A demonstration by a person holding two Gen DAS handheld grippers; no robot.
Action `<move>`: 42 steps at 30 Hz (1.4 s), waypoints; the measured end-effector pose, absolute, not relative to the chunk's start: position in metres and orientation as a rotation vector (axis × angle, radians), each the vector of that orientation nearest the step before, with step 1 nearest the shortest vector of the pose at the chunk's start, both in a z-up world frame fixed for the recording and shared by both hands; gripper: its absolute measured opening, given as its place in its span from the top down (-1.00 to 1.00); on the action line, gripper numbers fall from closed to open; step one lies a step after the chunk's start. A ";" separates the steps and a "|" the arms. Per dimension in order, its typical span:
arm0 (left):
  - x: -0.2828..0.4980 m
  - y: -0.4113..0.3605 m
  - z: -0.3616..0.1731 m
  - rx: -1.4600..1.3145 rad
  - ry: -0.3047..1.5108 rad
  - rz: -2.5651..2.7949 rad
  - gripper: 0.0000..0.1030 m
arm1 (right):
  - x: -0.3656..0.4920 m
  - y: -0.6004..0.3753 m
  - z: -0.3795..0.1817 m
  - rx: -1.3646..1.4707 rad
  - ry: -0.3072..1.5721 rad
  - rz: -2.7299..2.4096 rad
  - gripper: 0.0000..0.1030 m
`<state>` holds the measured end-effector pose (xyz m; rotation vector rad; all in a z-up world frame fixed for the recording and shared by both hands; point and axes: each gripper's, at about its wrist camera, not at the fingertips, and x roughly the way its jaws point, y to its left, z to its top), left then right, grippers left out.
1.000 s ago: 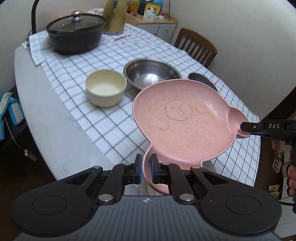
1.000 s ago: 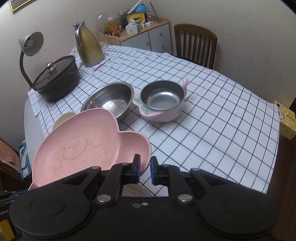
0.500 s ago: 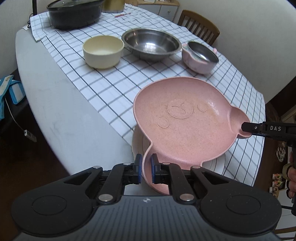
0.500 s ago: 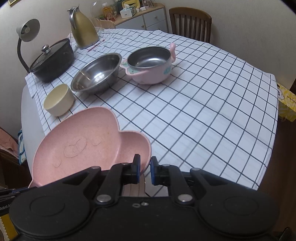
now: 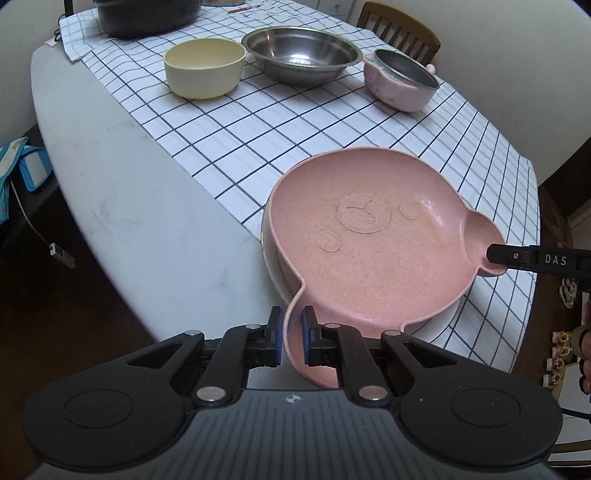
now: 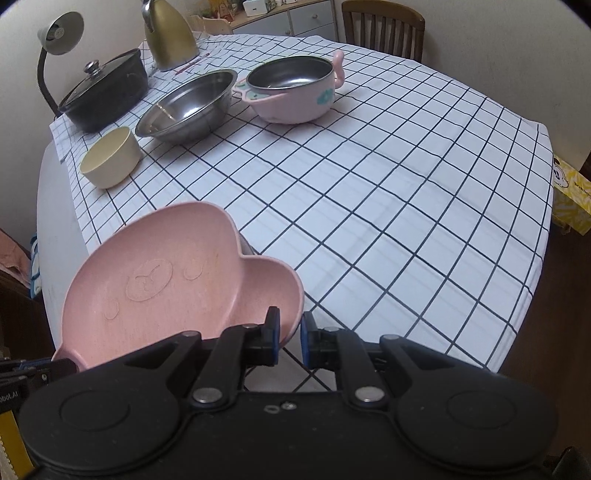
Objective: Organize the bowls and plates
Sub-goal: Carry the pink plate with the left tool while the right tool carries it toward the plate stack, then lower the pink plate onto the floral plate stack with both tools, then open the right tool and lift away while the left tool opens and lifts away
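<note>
A pink bear-face plate [image 5: 369, 251] hangs low over the near edge of the table, above a pale plate [image 5: 267, 254] whose rim shows beneath it. My left gripper [image 5: 292, 338] is shut on the plate's near ear. My right gripper [image 6: 289, 338] is shut on the rim of the other ear of the pink plate [image 6: 159, 291]; its finger [image 5: 532, 258] shows at the right of the left wrist view. A cream bowl [image 5: 204, 66], a steel bowl [image 5: 301, 50] and a pink handled bowl [image 5: 400, 83] stand in a row further back.
A black lidded pot [image 6: 105, 90], a gold kettle [image 6: 170, 35] and a desk lamp [image 6: 59, 31] stand at the table's far side. A wooden chair [image 6: 382, 27] is behind it. The checked cloth [image 6: 388, 206] lies bare to the right. A yellow box [image 6: 570, 195] sits off the table's right edge.
Both grippers have come down and toward the near table edge with the pink plate between them. The plate now hangs just over the pale plate; the bowls look farther away.
</note>
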<state>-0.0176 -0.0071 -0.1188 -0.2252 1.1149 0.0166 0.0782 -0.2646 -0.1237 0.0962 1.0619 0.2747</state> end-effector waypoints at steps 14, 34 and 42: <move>-0.018 -0.009 -0.130 -0.238 1.136 0.016 0.78 | 0.070 -0.268 -0.132 0.088 1.086 0.278 0.75; -0.020 -0.013 -0.132 -0.215 1.184 0.050 0.76 | 0.062 -0.267 -0.133 0.069 1.121 0.352 0.32; -0.028 -0.018 -0.127 -0.218 1.185 0.079 0.76 | 0.054 -0.275 -0.125 0.072 1.108 0.384 0.12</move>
